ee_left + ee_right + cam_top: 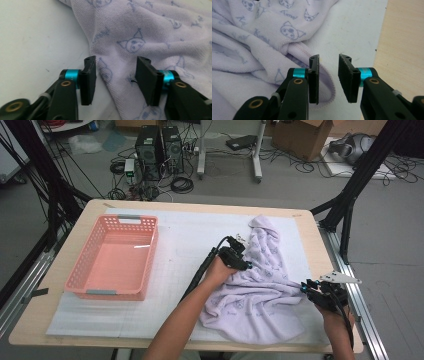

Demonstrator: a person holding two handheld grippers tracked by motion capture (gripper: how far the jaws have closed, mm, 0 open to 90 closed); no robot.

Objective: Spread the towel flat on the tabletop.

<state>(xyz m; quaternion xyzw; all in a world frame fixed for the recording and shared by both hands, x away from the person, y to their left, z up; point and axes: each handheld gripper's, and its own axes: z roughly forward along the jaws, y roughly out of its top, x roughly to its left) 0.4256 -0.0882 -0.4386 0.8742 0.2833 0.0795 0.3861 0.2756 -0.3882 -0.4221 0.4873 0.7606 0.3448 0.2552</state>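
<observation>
Near right: lilac printed towel [260,295] lies crumpled on the white foam mat [185,240], one end trailing toward the far edge. Right gripper [306,287] at the towel's near-right hem; jaws apart, hem edge [325,82] lying between them, pads not pressing. Left gripper [239,261] farther in, on the towel's left edge; jaws apart over a fold of cloth, unclamped. Far left: pink plastic basket [116,257], well apart.
</observation>
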